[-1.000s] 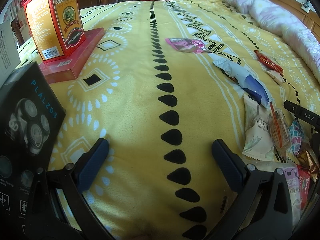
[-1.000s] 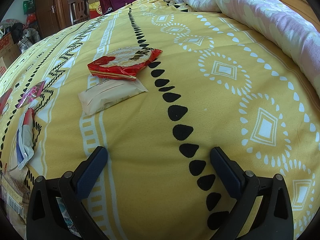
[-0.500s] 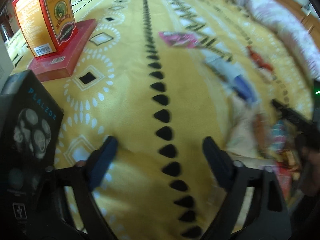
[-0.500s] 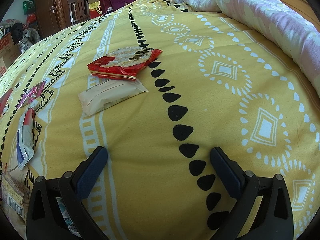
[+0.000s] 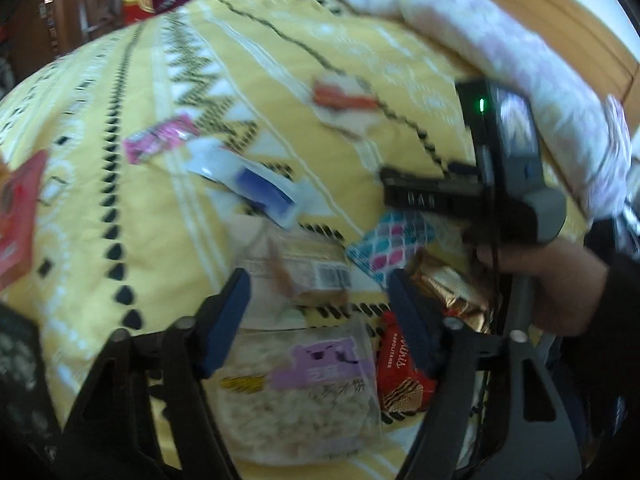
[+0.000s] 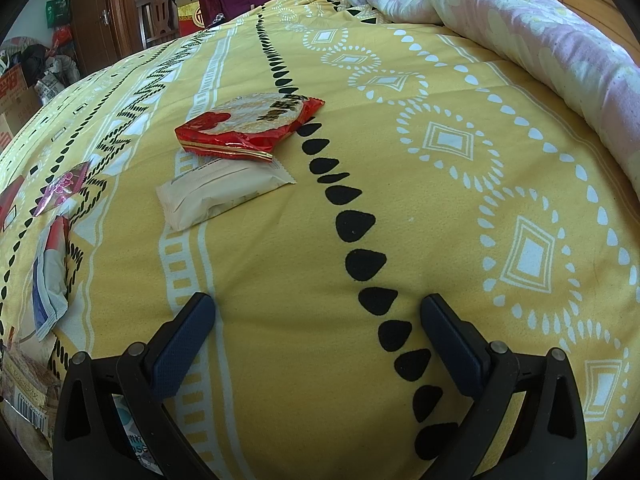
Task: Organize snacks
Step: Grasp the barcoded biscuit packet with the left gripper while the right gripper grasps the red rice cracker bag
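The left wrist view is blurred. My left gripper [image 5: 320,292] hangs over a pile of snacks at the bed's near edge, and its jaws are closing with nothing pressed between the pads. Below it lie a clear barcoded packet [image 5: 316,272], a rice-snack bag with a purple label [image 5: 316,392], a red wafer packet [image 5: 400,376] and a scale-patterned packet [image 5: 392,244]. My right gripper [image 6: 318,312] stands open and empty over bare yellow blanket. Ahead of it lie a red packet [image 6: 248,128] and a cream packet [image 6: 220,192].
A blue-and-white packet [image 5: 256,184] and a pink packet [image 5: 160,140] lie further up the blanket. A hand [image 5: 560,280] holds the right tool's black body [image 5: 508,168] at the right of the pile. A pink floral quilt [image 6: 520,20] lies along the right side.
My left gripper has swung right and rolled, from bare blanket beside the boxes to above the snack pile, and its jaws have narrowed. The right gripper has not moved.
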The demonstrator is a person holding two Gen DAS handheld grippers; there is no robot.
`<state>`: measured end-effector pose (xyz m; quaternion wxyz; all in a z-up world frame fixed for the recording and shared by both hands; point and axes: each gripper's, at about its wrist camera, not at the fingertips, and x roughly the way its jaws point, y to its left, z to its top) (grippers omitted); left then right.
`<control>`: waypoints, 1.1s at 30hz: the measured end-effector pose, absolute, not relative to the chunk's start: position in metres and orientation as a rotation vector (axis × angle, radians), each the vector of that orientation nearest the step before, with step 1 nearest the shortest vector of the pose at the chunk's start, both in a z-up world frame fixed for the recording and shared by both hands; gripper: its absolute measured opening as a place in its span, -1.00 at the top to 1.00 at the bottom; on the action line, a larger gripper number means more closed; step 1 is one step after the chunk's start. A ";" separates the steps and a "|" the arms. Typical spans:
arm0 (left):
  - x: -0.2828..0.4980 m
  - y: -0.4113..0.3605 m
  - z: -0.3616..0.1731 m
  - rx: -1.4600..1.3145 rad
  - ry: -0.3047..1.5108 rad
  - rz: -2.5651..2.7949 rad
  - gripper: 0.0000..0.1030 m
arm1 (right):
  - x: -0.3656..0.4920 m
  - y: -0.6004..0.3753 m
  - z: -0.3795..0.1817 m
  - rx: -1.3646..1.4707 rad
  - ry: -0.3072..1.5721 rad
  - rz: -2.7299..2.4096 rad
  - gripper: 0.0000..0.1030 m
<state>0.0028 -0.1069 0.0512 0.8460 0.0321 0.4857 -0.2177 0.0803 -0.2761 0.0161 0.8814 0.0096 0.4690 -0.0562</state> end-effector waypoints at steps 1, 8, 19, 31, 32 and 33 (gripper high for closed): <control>0.004 -0.109 0.049 0.079 1.021 -0.459 -0.31 | 0.080 -0.276 0.016 0.020 0.977 -0.117 -1.00; 0.016 -0.115 0.038 0.138 1.018 -0.430 0.09 | 0.081 -0.276 0.015 0.016 0.977 -0.119 -1.00; -0.001 -0.026 0.059 -0.058 0.953 -0.266 0.17 | 0.081 -0.277 0.015 0.014 0.977 -0.120 -1.00; -0.005 -0.001 0.038 -0.075 0.906 -0.216 -0.39 | 0.081 -0.277 0.014 0.013 0.977 -0.120 -1.00; -0.003 -0.002 0.037 -0.068 0.903 -0.209 -0.41 | 0.081 -0.277 0.014 0.013 0.978 -0.120 -1.00; -0.001 -0.003 0.036 -0.057 0.906 -0.208 -0.41 | 0.081 -0.277 0.014 0.013 0.978 -0.120 -1.00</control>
